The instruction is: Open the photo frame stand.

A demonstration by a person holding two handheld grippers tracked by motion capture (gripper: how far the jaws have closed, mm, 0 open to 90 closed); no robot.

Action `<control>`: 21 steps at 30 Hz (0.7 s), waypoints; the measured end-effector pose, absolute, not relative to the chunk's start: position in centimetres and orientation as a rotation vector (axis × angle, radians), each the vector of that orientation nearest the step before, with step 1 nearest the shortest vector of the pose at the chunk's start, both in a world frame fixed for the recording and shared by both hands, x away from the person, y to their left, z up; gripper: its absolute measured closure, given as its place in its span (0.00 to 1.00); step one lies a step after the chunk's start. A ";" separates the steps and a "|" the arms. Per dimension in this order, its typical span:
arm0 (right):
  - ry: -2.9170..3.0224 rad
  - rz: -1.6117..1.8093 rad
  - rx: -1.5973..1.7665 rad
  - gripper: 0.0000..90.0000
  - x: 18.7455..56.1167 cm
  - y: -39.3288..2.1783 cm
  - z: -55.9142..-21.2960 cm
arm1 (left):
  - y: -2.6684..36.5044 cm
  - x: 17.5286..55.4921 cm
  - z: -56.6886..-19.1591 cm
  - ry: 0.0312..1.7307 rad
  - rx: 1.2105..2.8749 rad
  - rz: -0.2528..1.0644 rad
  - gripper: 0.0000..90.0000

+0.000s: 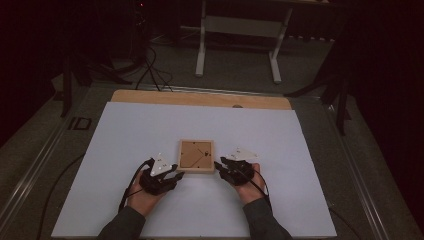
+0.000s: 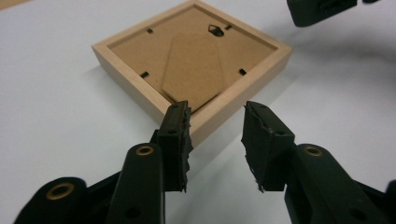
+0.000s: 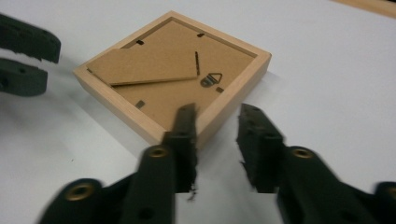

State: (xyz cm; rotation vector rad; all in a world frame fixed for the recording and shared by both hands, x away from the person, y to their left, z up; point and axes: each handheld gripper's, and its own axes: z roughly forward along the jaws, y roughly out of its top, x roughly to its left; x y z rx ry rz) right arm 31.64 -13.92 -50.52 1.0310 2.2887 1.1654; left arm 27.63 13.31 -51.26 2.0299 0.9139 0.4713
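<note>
The wooden picture frame [image 1: 196, 156] lay face down, back board up, on the white worktop [image 1: 125, 135], squarely between both hands. The left gripper [image 2: 215, 125] and the right gripper [image 3: 215, 122] each pointed inward at a near corner, jaws partly open, holding nothing

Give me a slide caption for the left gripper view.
Open left claw poised at a corner of a face-down wooden picture frame.
</note>
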 end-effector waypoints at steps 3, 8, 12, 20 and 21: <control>2.279 1.158 1.001 0.98 31.3 -13.4 -50.6 | 13.6 27.7 -51.2 0.930 2.007 0.473 0.65; 2.310 1.158 0.987 1.00 31.2 -12.9 -50.9 | 13.8 27.8 -51.1 0.938 1.989 0.473 0.64; 2.317 1.154 0.978 1.00 31.1 -12.7 -51.0 | 13.9 27.9 -51.1 0.941 1.988 0.465 0.63; 2.328 1.152 0.983 1.00 31.2 -12.4 -51.4 | 13.9 28.0 -51.2 0.963 1.985 0.467 0.62; 2.331 1.151 0.979 1.00 31.2 -12.3 -51.5 | 13.9 28.1 -51.2 0.965 1.985 0.465 0.62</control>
